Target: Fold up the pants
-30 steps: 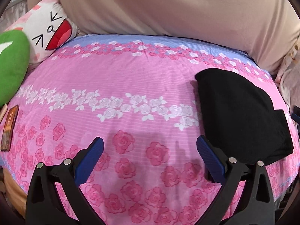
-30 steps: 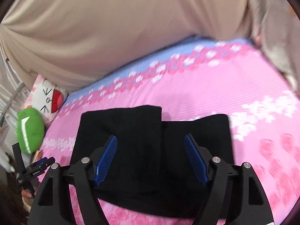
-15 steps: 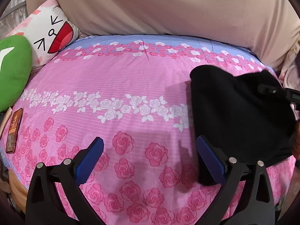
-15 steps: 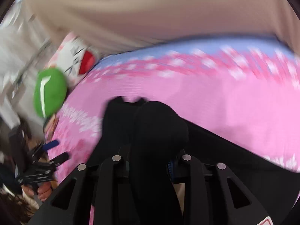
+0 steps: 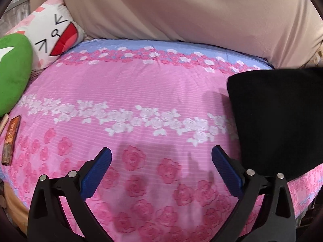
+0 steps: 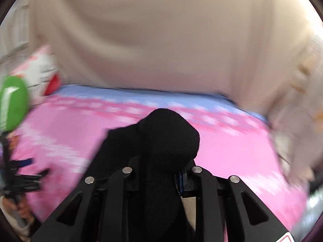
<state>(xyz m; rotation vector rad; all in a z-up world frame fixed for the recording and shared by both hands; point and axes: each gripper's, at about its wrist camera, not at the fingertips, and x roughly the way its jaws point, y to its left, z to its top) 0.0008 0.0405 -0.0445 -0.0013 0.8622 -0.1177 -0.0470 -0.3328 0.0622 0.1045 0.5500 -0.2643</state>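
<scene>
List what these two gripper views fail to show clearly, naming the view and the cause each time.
1. Right gripper: right wrist view; bunched black pants cover the jaws' tips.
2. Pants' full outline: left wrist view, cut by the right edge.
3. Bedsheet pattern: right wrist view, motion blur.
4. Brown packet: left wrist view; print too small.

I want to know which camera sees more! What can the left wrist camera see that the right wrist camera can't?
Only the left wrist view shows the open left gripper up close, the brown packet at the bed's edge, and the white rose pattern sharply.

Only the right wrist view shows the right gripper shut on a bunch of the black pants.

Both show the black pants, the pink floral bedsheet, the green cushion, the cartoon-face pillow and the beige cloth behind.
</scene>
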